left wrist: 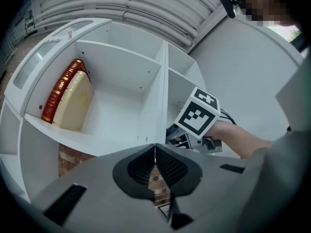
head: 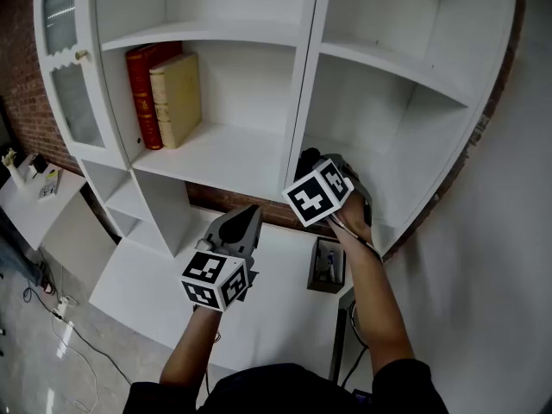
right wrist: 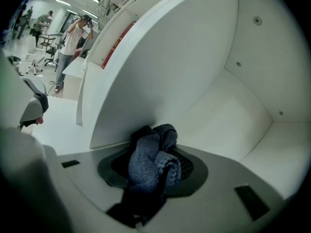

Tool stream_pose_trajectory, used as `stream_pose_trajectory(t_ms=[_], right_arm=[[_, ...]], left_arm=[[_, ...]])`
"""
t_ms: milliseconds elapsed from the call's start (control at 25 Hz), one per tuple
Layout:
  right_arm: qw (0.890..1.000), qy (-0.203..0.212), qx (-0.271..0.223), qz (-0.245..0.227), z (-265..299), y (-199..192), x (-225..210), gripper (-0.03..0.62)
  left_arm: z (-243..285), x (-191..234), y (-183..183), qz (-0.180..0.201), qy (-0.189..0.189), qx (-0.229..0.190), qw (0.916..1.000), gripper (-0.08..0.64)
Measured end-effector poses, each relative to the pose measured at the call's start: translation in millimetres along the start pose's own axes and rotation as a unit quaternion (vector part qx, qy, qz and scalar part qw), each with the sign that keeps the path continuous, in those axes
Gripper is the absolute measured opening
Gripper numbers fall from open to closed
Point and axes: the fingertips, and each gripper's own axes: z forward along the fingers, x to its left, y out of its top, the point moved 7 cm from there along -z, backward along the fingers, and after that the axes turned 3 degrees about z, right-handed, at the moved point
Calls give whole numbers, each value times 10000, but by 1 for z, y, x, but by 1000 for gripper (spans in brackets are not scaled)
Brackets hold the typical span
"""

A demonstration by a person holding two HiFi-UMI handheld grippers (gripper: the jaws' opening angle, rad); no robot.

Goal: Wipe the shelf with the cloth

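Right gripper (head: 312, 164) first: the jaws are clamped on the cloth (right wrist: 151, 161), a blue-grey knit, thick and nubbly, scrunched into a lumpy wad with darker folds hanging underneath. It fills the gap between the jaws and bulges out past the tips.

My right forearm is bare, dark sleeve at the elbow, and runs from 6 o'clock up toward 12 in the head view, with the marker cube on top tilted my way. The left gripper (head: 250, 216) hangs lower, at about 8 o'clock from the right one. Its nose points to 1 o'clock and its jaws are pressed together on nothing.

The wad's long axis runs along the jaws, its free end toward 12 o'clock in the right gripper view. It sits low in the right-hand compartment of the white shelf (head: 250, 158), just beside the upright divider; I can't tell whether it touches the board.

Farther off, at 10 o'clock, a red book (head: 142, 93) and a tan book (head: 177, 97) stand together in the left-hand compartment.
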Motion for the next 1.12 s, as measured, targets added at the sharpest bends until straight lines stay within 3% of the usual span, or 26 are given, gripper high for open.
stream_pose_trajectory(t_ms=[400, 1120], right_arm=[[10000, 25, -35, -4, 3, -1, -3, 166], [9942, -669, 674, 506, -11, -78, -75, 166]], left_arm=[[-2, 6, -2, -39, 98, -12, 9999, 17], [44, -40, -10, -124, -726, -11, 9973, 17]])
